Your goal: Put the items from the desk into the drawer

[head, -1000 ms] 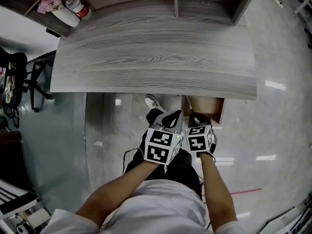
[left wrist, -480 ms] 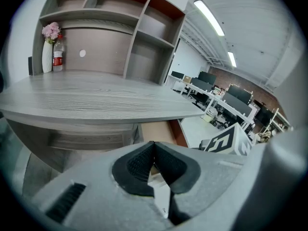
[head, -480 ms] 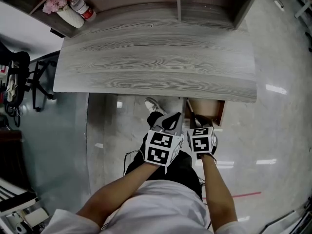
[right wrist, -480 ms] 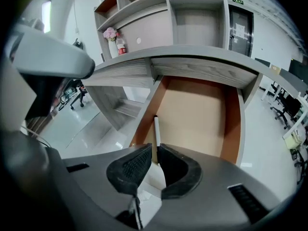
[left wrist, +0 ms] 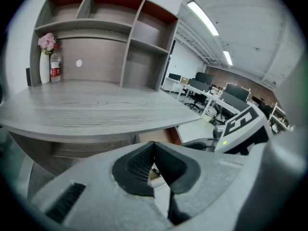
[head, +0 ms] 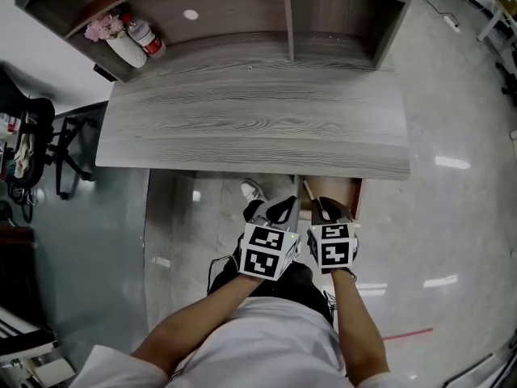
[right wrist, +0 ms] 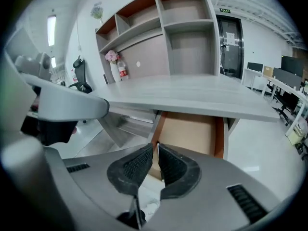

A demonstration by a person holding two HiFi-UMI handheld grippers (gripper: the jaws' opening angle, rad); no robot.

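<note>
Desk (head: 258, 128): grey wood grain, matt
Drawer (right wrist: 190, 131): smooth tan board, matt inside
Floor (head: 452, 217): pale polished stone, glossy, reflecting lights

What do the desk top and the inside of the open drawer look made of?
Desk top: grey wood-grain laminate or veneer, matte, judging by the streaked grain. Drawer: plain tan board inside, smooth and ungrained, with reddish-brown edges; probably laminated fibreboard.

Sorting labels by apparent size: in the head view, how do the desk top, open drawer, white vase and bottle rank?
1. desk top
2. drawer, only partly showing
3. vase and bottle: too alike to rank
</note>
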